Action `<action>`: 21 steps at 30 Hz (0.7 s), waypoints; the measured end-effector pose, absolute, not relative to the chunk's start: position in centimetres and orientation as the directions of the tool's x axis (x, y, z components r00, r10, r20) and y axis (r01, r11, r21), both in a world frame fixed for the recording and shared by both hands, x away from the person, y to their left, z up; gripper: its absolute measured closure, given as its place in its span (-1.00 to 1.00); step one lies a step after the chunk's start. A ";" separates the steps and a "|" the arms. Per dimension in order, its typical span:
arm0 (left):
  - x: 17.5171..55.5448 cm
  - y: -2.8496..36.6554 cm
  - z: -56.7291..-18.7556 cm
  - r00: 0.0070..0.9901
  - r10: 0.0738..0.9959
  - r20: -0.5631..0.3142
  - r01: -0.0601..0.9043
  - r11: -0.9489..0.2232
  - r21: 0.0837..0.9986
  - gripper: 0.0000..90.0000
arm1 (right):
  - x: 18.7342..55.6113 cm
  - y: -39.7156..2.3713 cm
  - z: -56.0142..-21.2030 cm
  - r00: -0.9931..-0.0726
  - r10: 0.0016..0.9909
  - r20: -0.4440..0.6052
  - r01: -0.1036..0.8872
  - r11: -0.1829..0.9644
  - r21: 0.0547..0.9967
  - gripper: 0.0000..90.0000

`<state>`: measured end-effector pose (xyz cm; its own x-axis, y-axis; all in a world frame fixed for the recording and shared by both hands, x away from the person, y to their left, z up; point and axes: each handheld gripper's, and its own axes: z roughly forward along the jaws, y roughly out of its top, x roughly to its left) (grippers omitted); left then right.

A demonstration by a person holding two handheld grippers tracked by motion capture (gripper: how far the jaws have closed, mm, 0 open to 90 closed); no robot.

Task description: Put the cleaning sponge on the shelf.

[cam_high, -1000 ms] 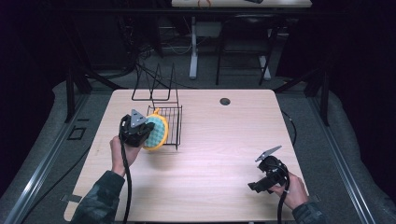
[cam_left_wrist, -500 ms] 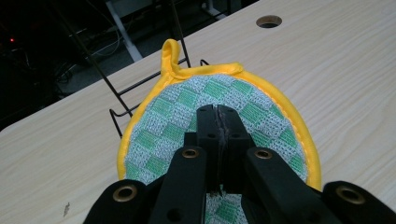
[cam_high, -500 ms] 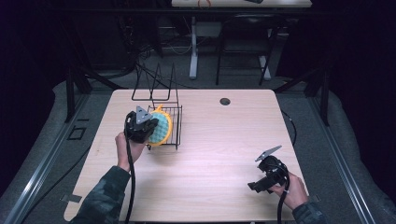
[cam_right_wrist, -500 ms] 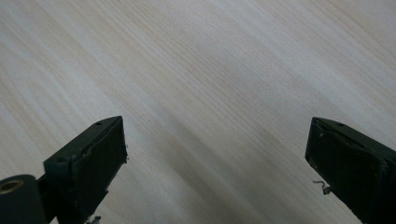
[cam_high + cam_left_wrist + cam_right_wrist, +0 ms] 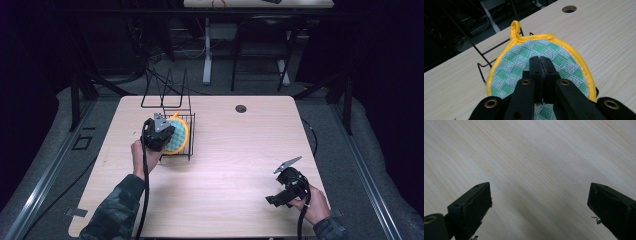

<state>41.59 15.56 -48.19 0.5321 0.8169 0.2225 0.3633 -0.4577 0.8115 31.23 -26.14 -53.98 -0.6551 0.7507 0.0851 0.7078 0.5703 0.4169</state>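
Potholder pinched upright in left hand-held gripper, probably for slotting into wire rack; right hand-held gripper wide, idle over counter.

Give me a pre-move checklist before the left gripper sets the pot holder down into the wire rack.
1. Left gripper shut on the pot holder: ok.
2. Pot holder above the wire rack: ok.
3. Which rack slot it lines up with: cannot tell.
4. Right gripper open, over bare table, away from the rack: ok.
5. Pot holder's loop free of the wires: cannot tell.
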 end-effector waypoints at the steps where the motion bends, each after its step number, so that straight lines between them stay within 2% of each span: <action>1: 41.7 15.5 -48.3 0.533 0.816 0.223 0.360 -0.457 0.813 0.99 | 31.2 -26.1 -54.0 -0.653 0.753 0.084 0.709 0.569 0.417 -0.90; 21: 43.6 14.6 -50.3 0.539 0.812 0.224 0.411 -0.486 0.771 0.99 | 31.2 -26.1 -54.0 -0.655 0.750 0.091 0.709 0.569 0.416 -0.89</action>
<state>43.65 14.55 -50.33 0.5389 0.8120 0.2242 0.4110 -0.4857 0.7715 31.18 -26.07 -54.00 -0.6552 0.7499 0.0914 0.7093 0.5691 0.4159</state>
